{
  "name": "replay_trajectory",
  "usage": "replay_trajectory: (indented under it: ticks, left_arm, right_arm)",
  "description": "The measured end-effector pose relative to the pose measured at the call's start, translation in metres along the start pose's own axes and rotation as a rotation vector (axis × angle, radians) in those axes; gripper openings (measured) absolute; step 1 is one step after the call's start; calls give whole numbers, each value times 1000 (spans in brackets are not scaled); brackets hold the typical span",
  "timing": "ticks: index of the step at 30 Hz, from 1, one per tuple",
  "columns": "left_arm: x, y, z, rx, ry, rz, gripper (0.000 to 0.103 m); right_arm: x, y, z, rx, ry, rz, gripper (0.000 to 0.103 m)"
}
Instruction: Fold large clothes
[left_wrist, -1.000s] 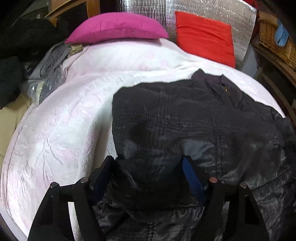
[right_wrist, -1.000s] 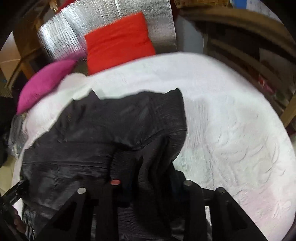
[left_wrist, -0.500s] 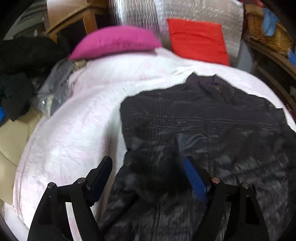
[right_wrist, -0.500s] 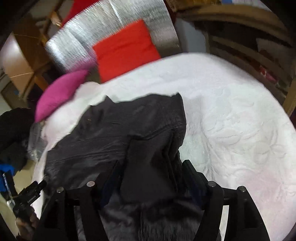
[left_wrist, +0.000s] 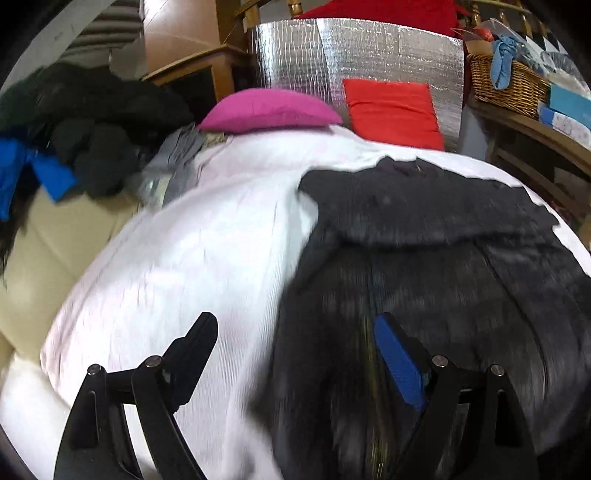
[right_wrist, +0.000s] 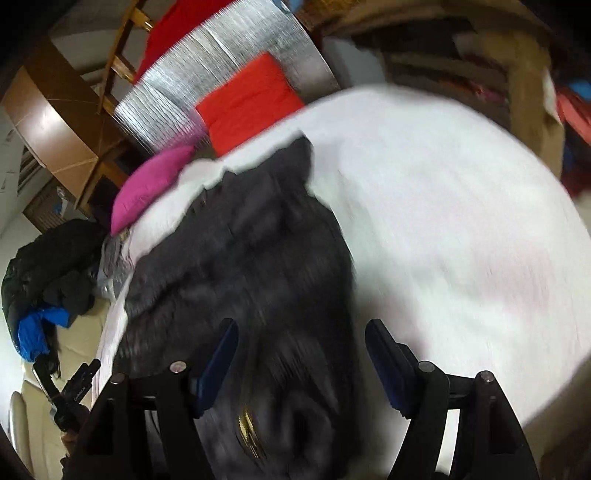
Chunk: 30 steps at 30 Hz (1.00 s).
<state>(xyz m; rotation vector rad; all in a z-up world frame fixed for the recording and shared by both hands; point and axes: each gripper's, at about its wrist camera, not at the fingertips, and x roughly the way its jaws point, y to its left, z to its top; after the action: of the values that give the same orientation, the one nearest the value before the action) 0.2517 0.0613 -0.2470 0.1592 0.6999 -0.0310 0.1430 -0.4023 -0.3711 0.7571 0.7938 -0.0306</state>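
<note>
Black jacket (left_wrist: 424, 236) flat on white bed (left_wrist: 192, 258); left gripper (left_wrist: 295, 332) released, widening; right gripper (right_wrist: 301, 332) released, nothing grasped.

The right gripper (right_wrist: 301, 354), jaws spread and just opening, hovers over the dark jacket (right_wrist: 251, 258) on the white bedspread (right_wrist: 443, 221).

I can't read any text, label, brand, number or sign from here. Both views are smeared by motion blur. The other hand-held gripper (right_wrist: 75, 391), seen at the lower left of the right wrist view, carries a faint pale mark on its body, but it is too small and blurred to make out.
</note>
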Motion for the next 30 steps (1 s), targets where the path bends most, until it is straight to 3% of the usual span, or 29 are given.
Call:
replay_trajectory:
  ticks: [3, 10, 14, 17, 18, 21, 22, 23, 27, 30]
  left_arm:
    - [-11, -1, -26, -2, 31, -10, 87]
    - [-14, -12, -74, -12, 203, -95, 89]
    - [-7, -15, -85, -33, 272, -144, 89]
    - [2, -14, -95, -83, 339, -183, 89]
    - [2, -14, -98, -92, 350, -188, 89]
    - [-2, -15, -103, -87, 334, -186, 87]
    - [-4, -16, -104, -85, 329, -202, 72]
    - [-6, -18, -105, -80, 326, -217, 65]
    - [-10, -20, -108, -73, 314, -206, 65]
    - [-1, -16, -112, -127, 377, -233, 83]
  right_arm:
    - [2, -10, -29, 17, 88, 7, 75]
    - [27, -1, -82, -20, 271, -35, 75]
    - [51, 9, -94, -33, 327, -74, 76]
    - [59, 15, -98, -28, 313, -89, 77]
    - [59, 17, -99, -34, 305, -93, 74]
    - [52, 26, -100, -59, 285, -81, 42]
    - [48, 33, -101, -88, 279, -84, 36]
    - [44, 40, -102, -116, 268, -99, 34]
    - [27, 58, -102, -186, 239, -103, 33]
    - [25, 49, -100, -162, 259, -79, 34]
